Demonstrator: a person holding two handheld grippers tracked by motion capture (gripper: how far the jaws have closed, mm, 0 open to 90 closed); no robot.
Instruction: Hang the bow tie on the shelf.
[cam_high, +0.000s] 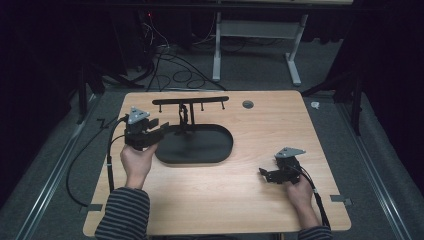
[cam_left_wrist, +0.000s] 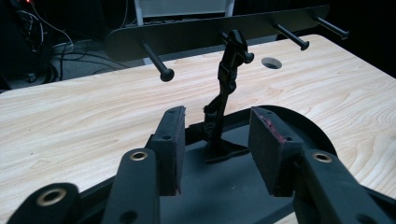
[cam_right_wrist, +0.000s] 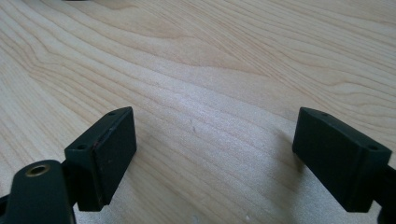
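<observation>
A: Stand first, since everything else sits around it. What is it?

B: Black rack (cam_high: 192, 127) with an oval base plate (cam_high: 200, 147) lying flat on the tabletop (cam_high: 250, 200), a thin upright post (cam_left_wrist: 229, 88) rising from the plate's far edge, and a crossbar (cam_high: 190, 100) on top carrying short pegs (cam_left_wrist: 159, 63) that point toward the person.

A: And to the left of that rack?

B: Left hand-held gripper (cam_high: 162, 131), held in the person's left hand (cam_high: 136, 162), just at the plate's left end and pointing across it. In the left gripper view its two pads (cam_left_wrist: 170, 144) stand apart over the plate, with the post seen in the gap farther off. Nothing is pinched; the pads touch neither post nor plate as far as I can tell.

A: Right of the rack?

B: Right hand-held gripper (cam_high: 265, 173), in the right hand (cam_high: 300, 192), well apart from the plate, low over bare wood. Its jaws are spread wide, only wood grain between them in the right gripper view.

A: Anything beyond the rack?

B: A round grommet hole (cam_high: 248, 104) in the tabletop, just right of the crossbar's end.
</observation>
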